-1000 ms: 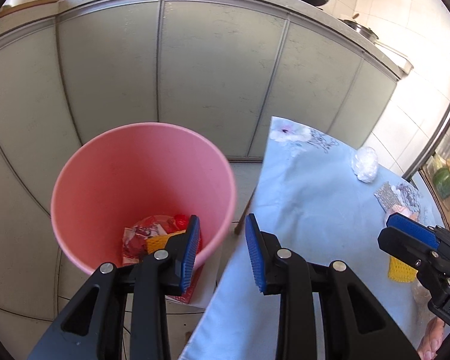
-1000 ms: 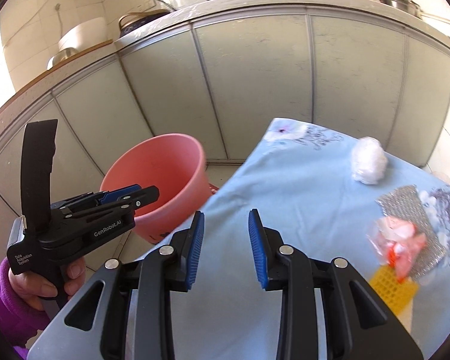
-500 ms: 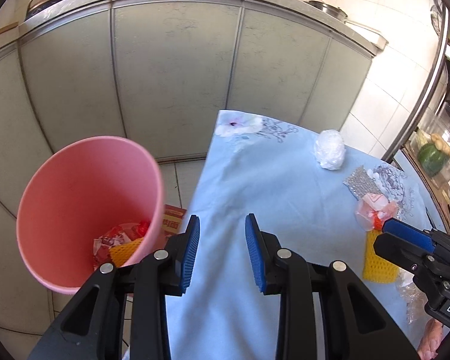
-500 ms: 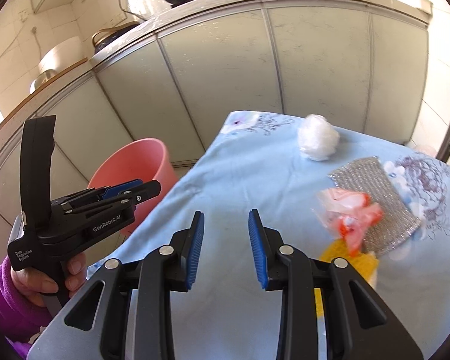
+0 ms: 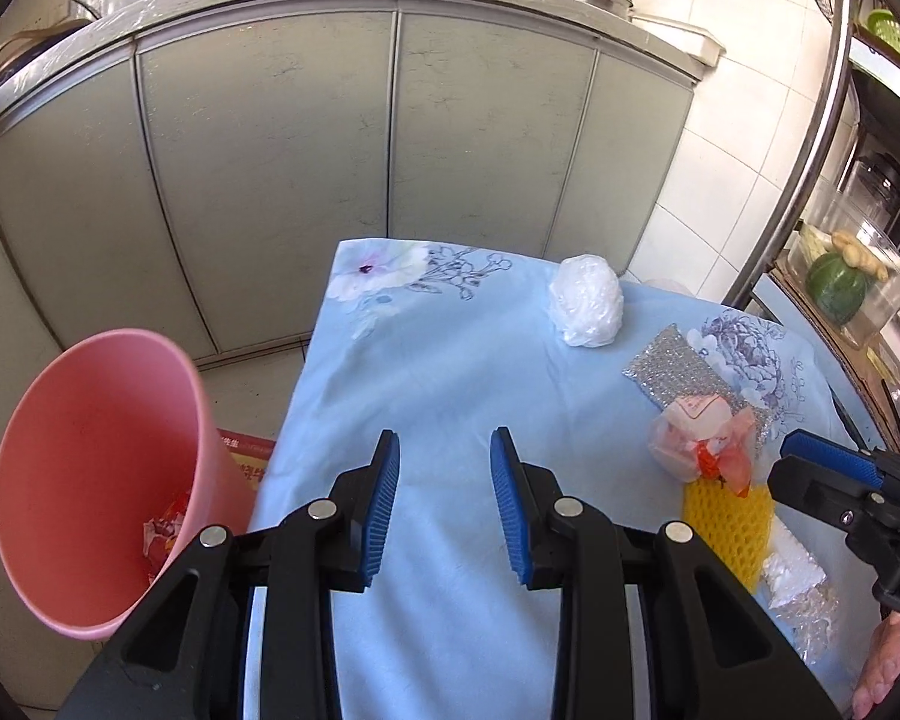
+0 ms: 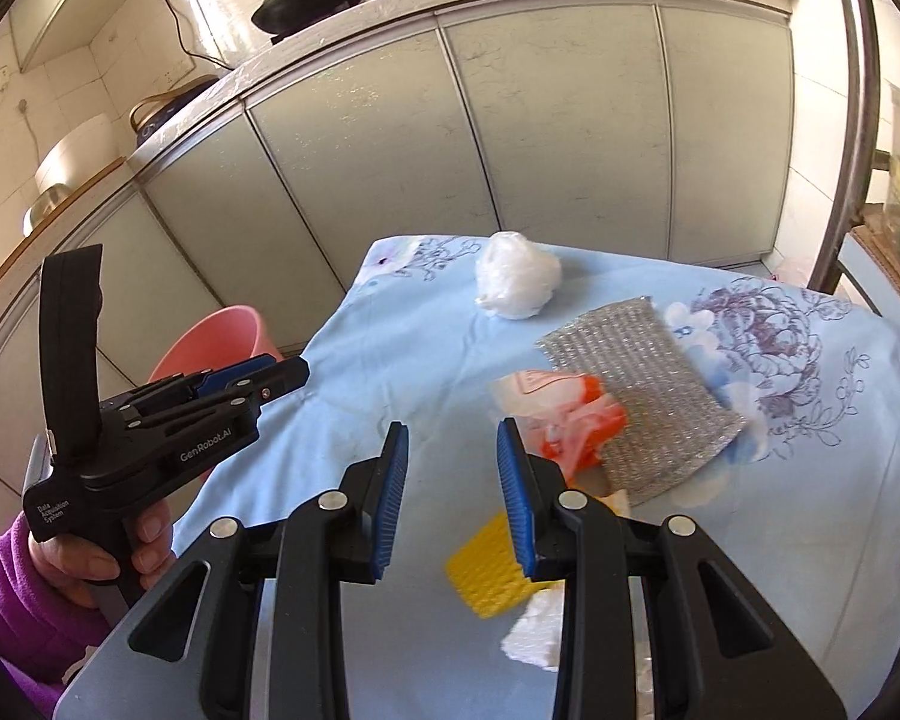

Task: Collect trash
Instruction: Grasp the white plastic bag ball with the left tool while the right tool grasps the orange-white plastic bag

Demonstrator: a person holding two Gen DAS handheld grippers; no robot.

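Observation:
A pink bin (image 5: 99, 480) with wrappers inside stands on the floor left of the table; it also shows in the right wrist view (image 6: 210, 342). On the blue floral cloth (image 5: 450, 372) lie a white plastic ball (image 5: 587, 302), a silver bubble sheet (image 5: 675, 375), an orange-white bag (image 5: 699, 441), a yellow foam net (image 5: 729, 516) and clear plastic scraps (image 5: 795, 579). My left gripper (image 5: 444, 501) is open and empty over the cloth's left part. My right gripper (image 6: 453, 492) is open and empty, just left of the orange-white bag (image 6: 561, 420) and above the yellow net (image 6: 492, 570).
Grey-green kitchen cabinets (image 5: 390, 138) with pans on the counter stand behind the table. A metal rack (image 5: 810, 138) with jars and a green squash stands at the right. A red printed paper (image 5: 246, 459) lies on the floor under the bin.
My left gripper has swung right, from over the pink bin to over the cloth. My right gripper has moved right and forward, closer to the orange-white bag and yellow net. Both stay open.

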